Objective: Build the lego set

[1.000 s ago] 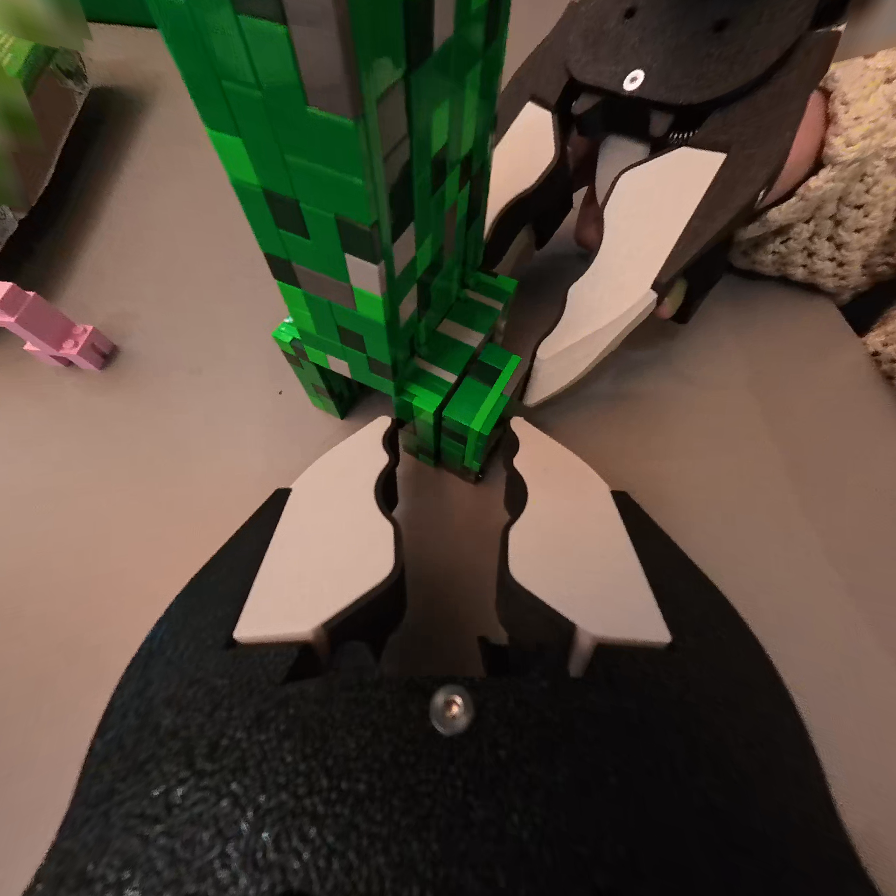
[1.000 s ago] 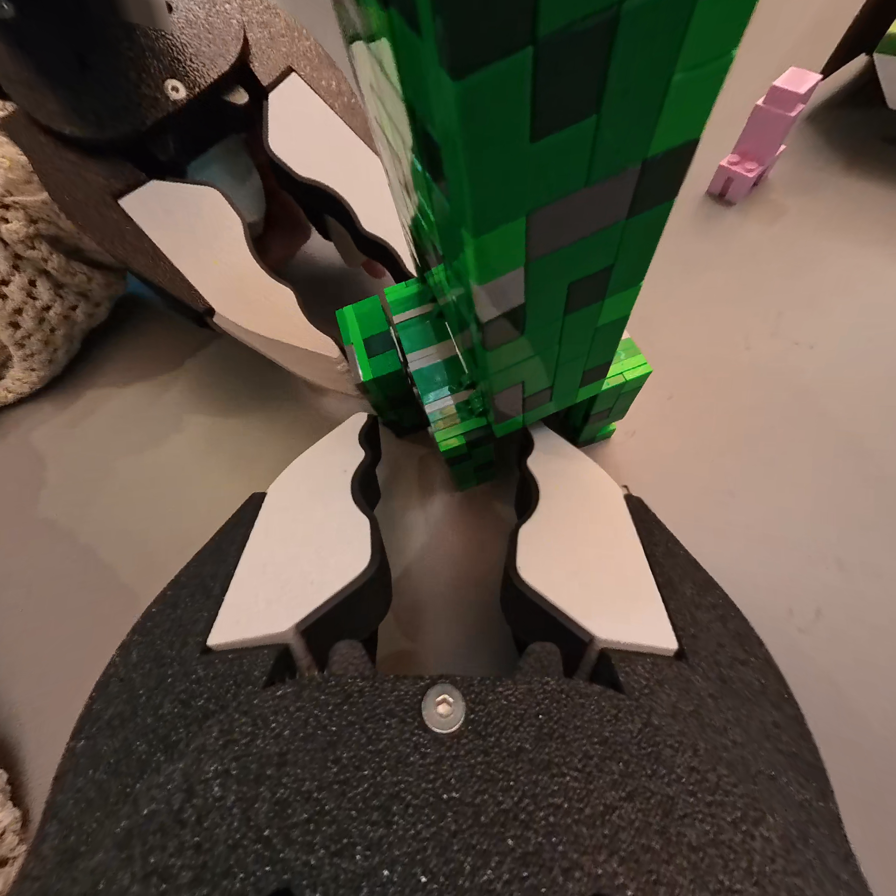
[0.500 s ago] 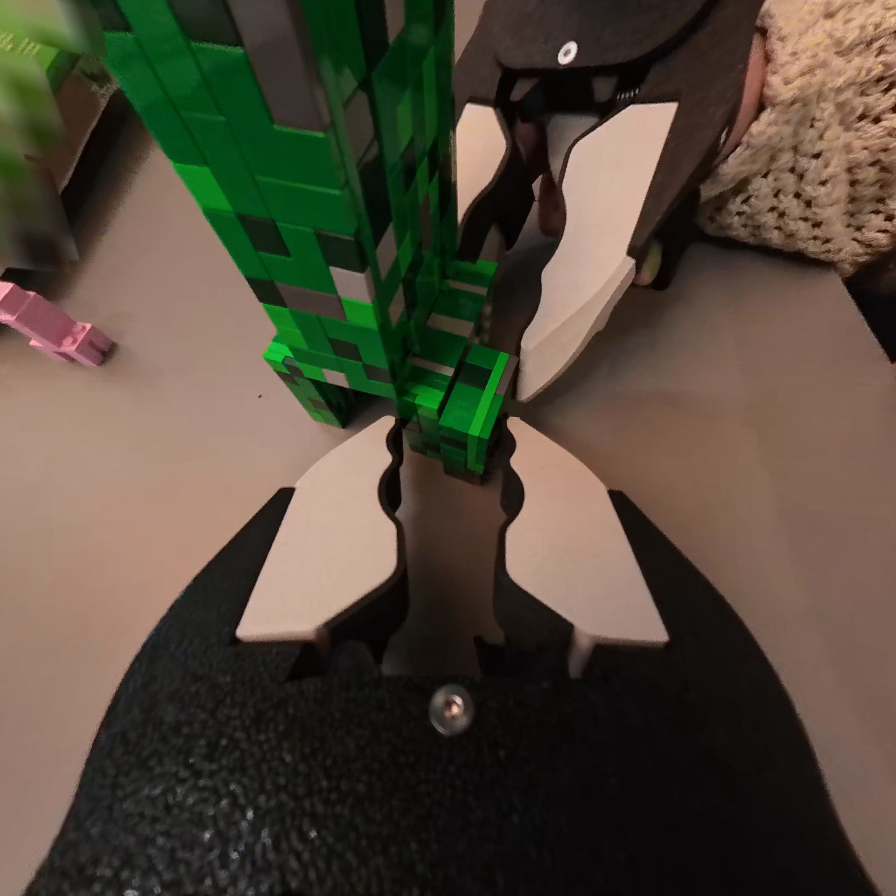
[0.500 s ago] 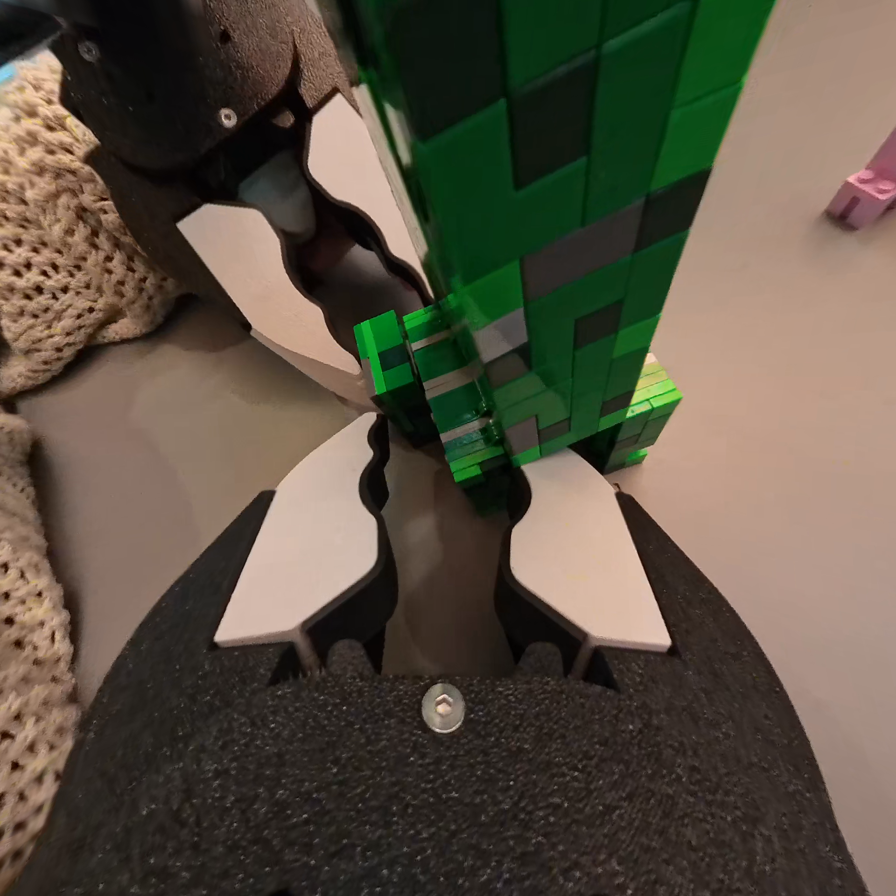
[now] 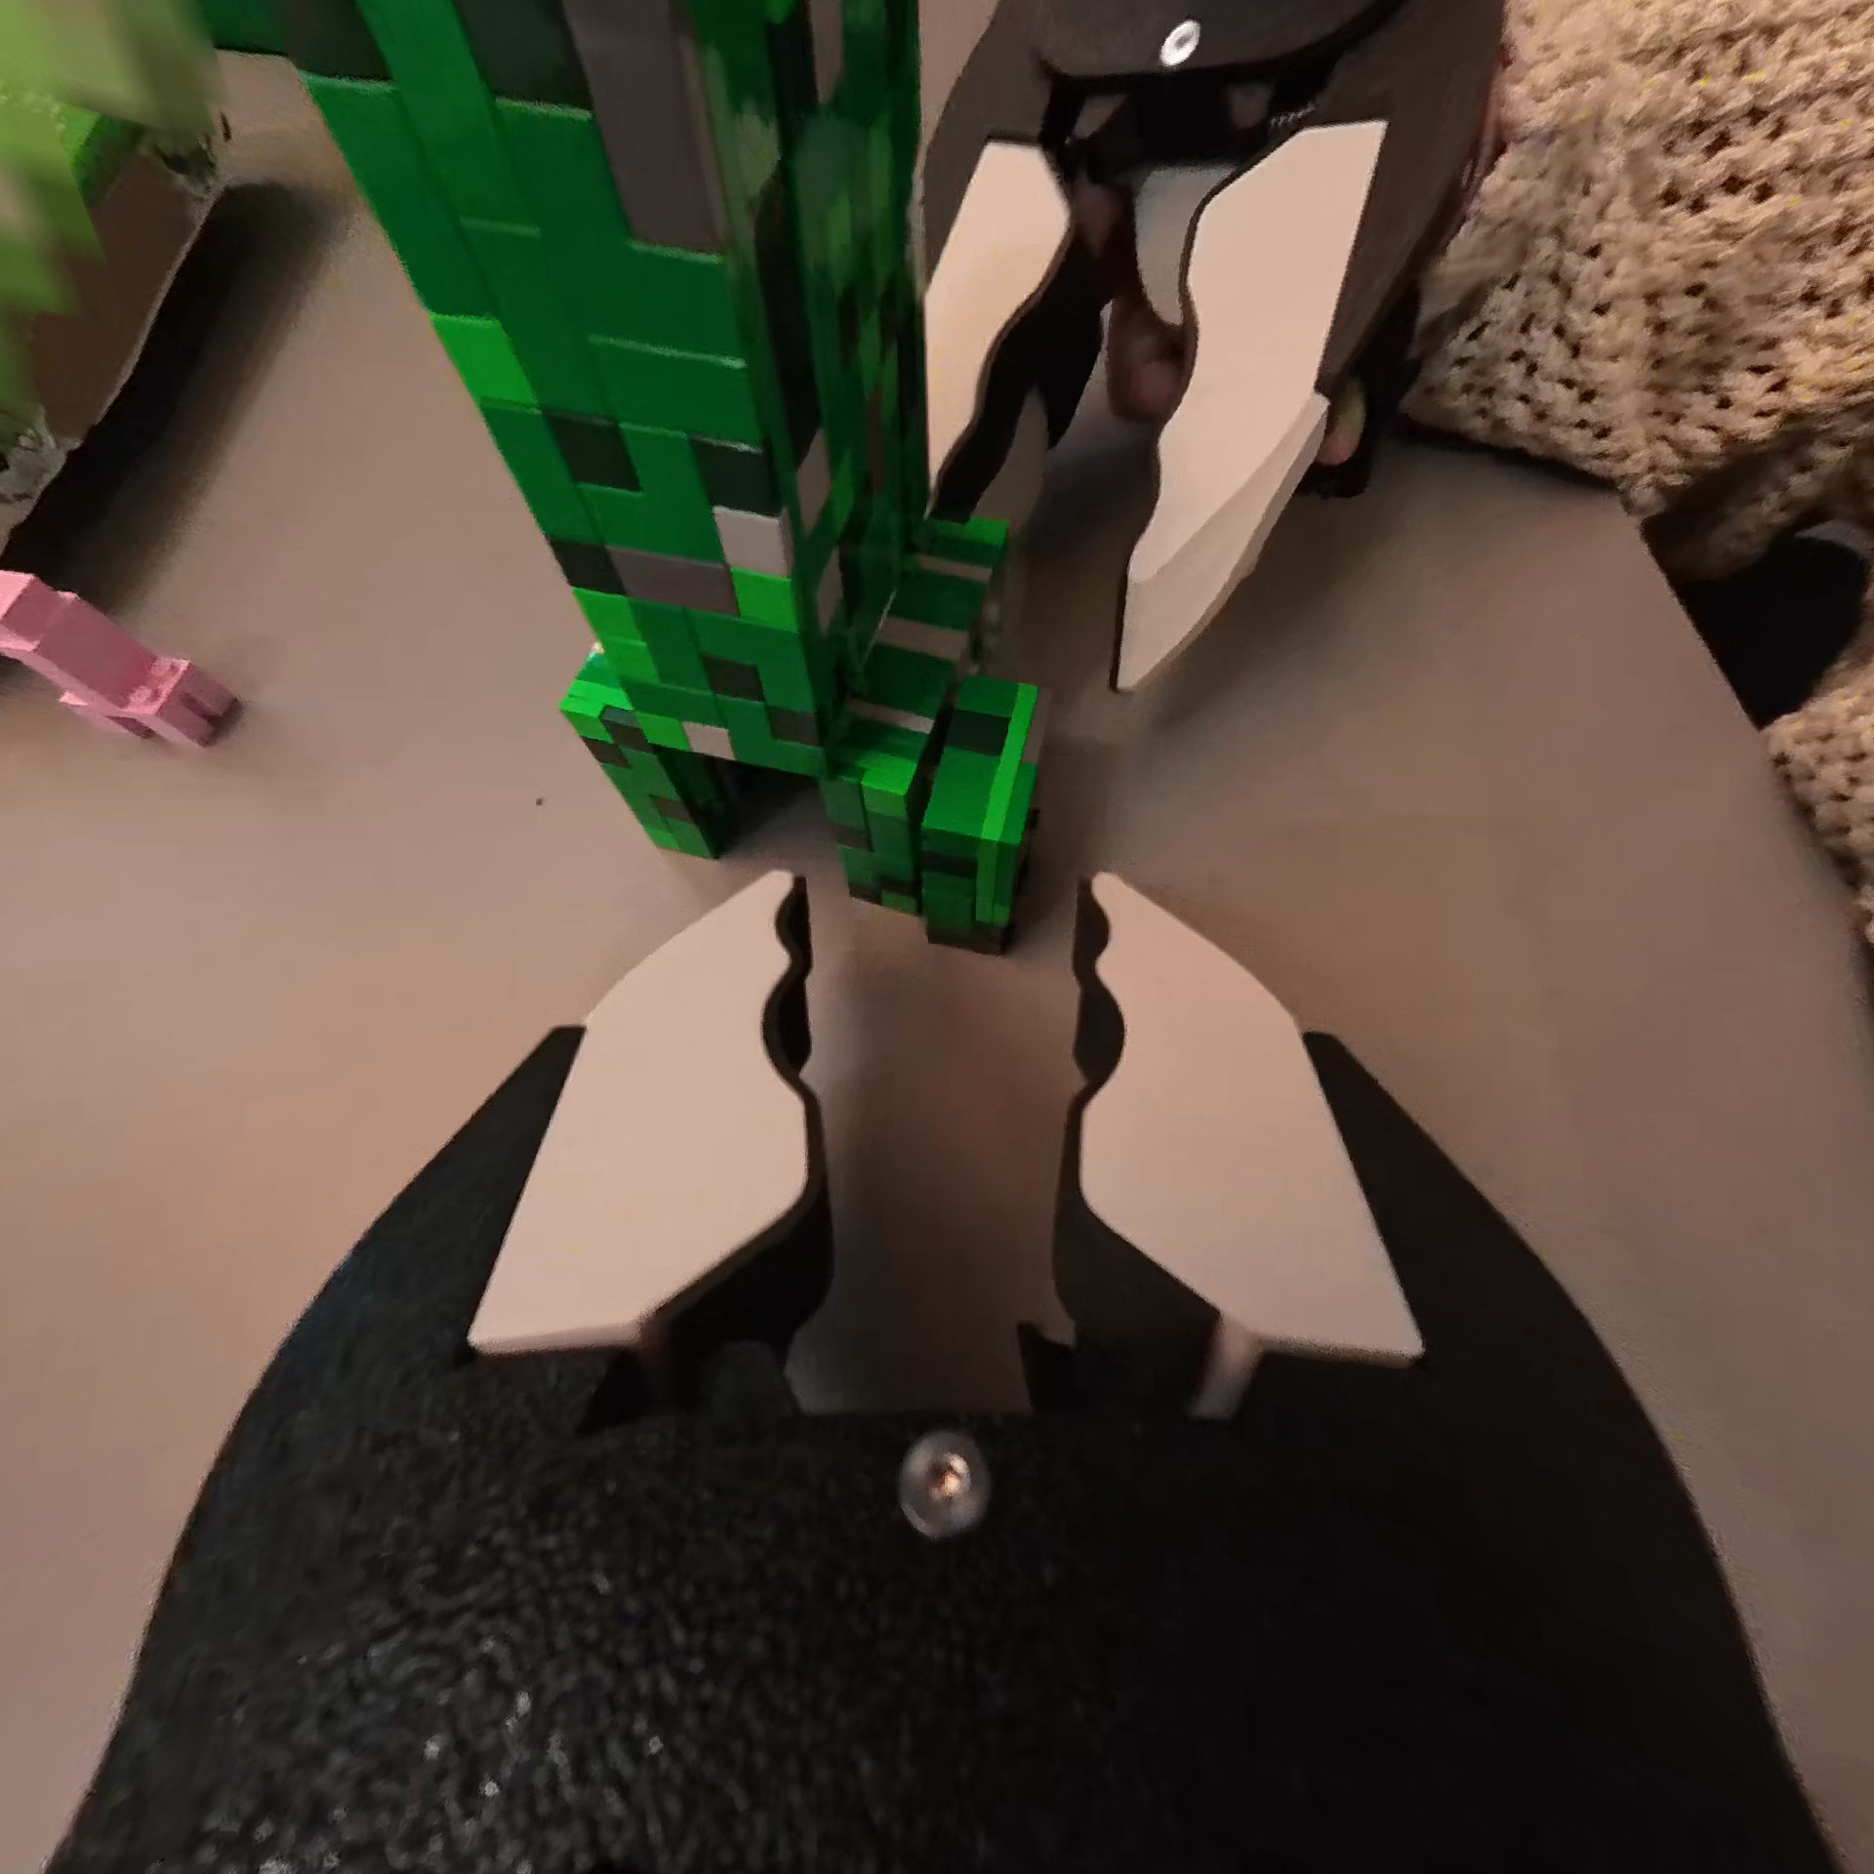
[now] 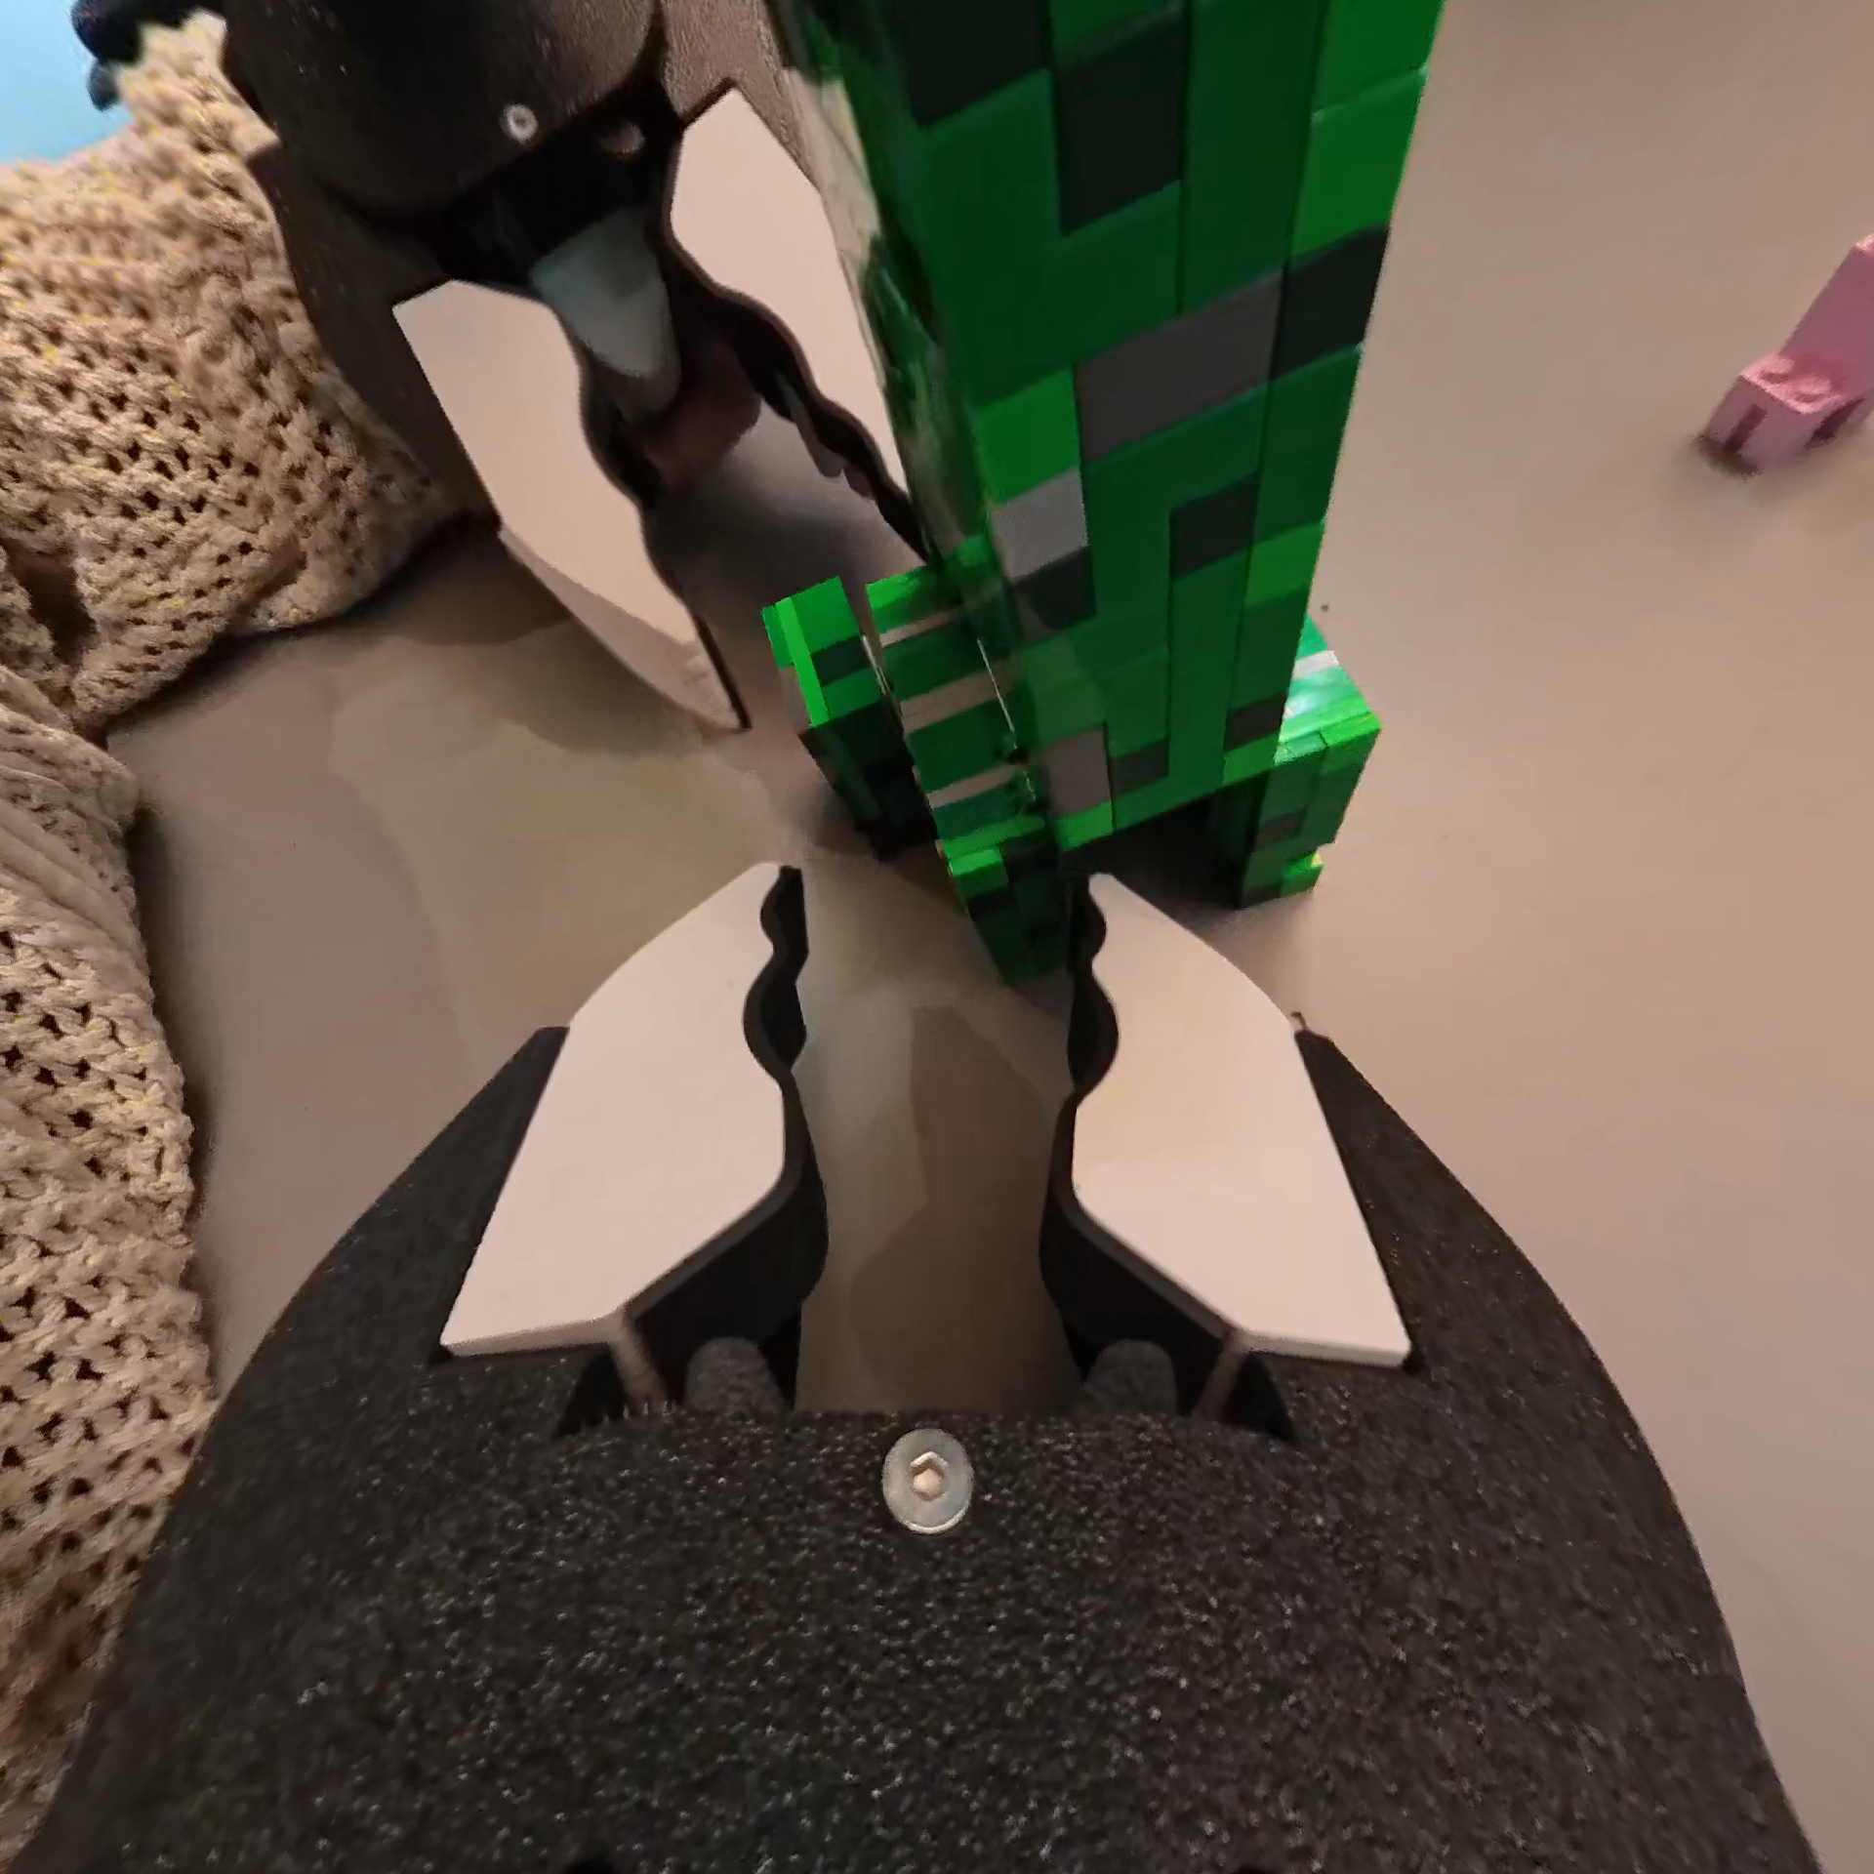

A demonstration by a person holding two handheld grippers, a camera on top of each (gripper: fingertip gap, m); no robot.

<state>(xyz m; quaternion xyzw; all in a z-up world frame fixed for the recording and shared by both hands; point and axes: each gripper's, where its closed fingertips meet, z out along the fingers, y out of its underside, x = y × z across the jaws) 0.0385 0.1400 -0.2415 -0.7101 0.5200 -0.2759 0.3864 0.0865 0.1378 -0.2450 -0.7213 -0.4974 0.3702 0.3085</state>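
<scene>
- The green lego figure (image 5: 659,487) stands upright on the grey table (image 5: 304,1014), its tall pixel-patterned body rising out of frame over short blocky feet (image 5: 933,811).
- Expect it to be stiff but top-heavy — a tall column on a small base, pressed together from many bricks. A sideways shove high up could likely topple it or split a seam, so take hold low, across the flat sides of the feet or lower body.
- Your left gripper (image 5: 943,892) sits just short of the near foot with its fingers apart and nothing between them.
- Your right gripper (image 6: 938,882) is also spread and empty; its right fingertip (image 6: 1105,913) lies just beside the foot's corner, and I cannot tell whether it touches.
- Each gripper shows across the figure in the other's view, so they flank the base closely — mind they don't collide.
- A small pink lego piece (image 5: 112,669) lies well apart on the table, and a cream knitted sleeve (image 6: 122,507) hangs near the edge.
</scene>
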